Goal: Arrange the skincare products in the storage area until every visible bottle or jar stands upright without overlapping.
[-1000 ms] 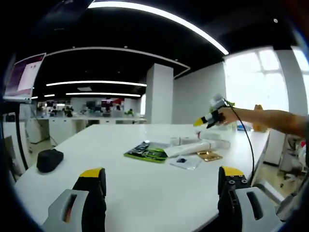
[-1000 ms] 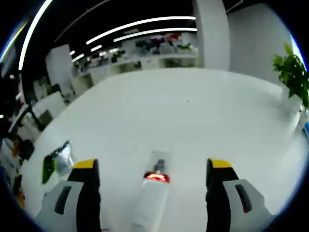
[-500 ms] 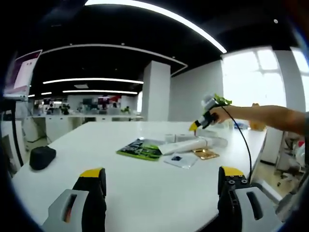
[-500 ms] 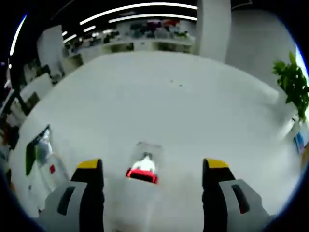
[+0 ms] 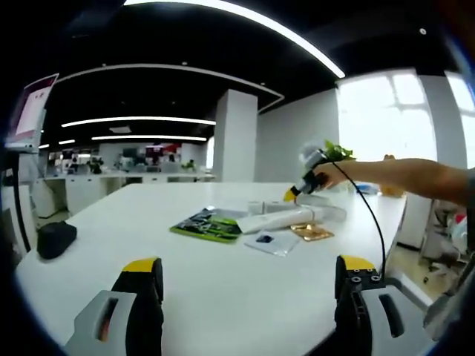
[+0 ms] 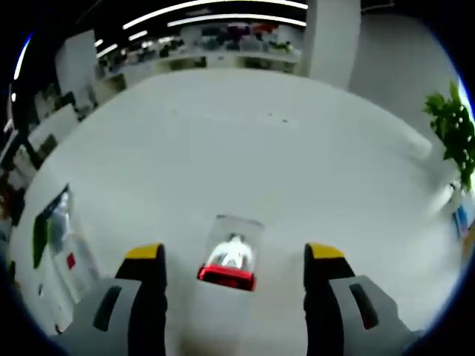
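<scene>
Right gripper view shows the open right tool [image 6: 232, 259] now lower around the lying white bottle with a clear cap [image 6: 231, 256] on the surface [image 6: 297, 148], ready to grab; left tool [image 5: 245, 285] open, idle.

Left gripper [image 5: 249, 278] held low over a white tabletop [image 5: 208, 282], jaws wide apart.

Farther off lie a green packet [image 5: 204, 225], a white tube [image 5: 278, 219], a clear sachet [image 5: 272, 242] and a gold sachet [image 5: 312, 233]. The right gripper [image 5: 303, 184] hovers above them, held by an outstretched arm [image 5: 404, 178].
</scene>
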The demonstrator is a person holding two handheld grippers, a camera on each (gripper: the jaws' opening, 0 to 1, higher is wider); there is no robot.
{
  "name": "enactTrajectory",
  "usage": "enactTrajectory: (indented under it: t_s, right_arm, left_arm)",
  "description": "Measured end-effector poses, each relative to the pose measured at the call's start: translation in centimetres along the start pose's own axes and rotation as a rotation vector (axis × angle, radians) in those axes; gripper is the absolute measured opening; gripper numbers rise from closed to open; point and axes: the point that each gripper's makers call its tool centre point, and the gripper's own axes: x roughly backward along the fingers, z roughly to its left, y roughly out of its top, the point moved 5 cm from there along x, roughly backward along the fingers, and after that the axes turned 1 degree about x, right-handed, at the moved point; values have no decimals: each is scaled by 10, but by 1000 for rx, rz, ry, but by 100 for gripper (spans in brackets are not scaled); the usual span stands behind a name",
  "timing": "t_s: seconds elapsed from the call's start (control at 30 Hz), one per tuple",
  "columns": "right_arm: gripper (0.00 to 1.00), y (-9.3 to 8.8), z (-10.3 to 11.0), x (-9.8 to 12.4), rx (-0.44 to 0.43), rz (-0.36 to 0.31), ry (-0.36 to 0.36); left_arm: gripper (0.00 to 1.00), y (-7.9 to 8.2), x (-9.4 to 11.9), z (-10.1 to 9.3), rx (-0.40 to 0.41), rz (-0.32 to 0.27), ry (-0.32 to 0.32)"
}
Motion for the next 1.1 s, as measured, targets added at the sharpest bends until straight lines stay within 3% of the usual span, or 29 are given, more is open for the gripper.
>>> enactTrajectory:
  t_s: [0.5,0.77,1.1]
  right_arm:
    - [55,2,0,-3,23,30,-11]
    - [36,3,2,-5,16,46,4]
    - [31,1,9,-4,17,81,-6]
  left_arm:
    - [98,1,1,5,15,-16,4]
    - [98,1,1,6,17,-18,6]
    - [98,1,2,5,18,-19,4]
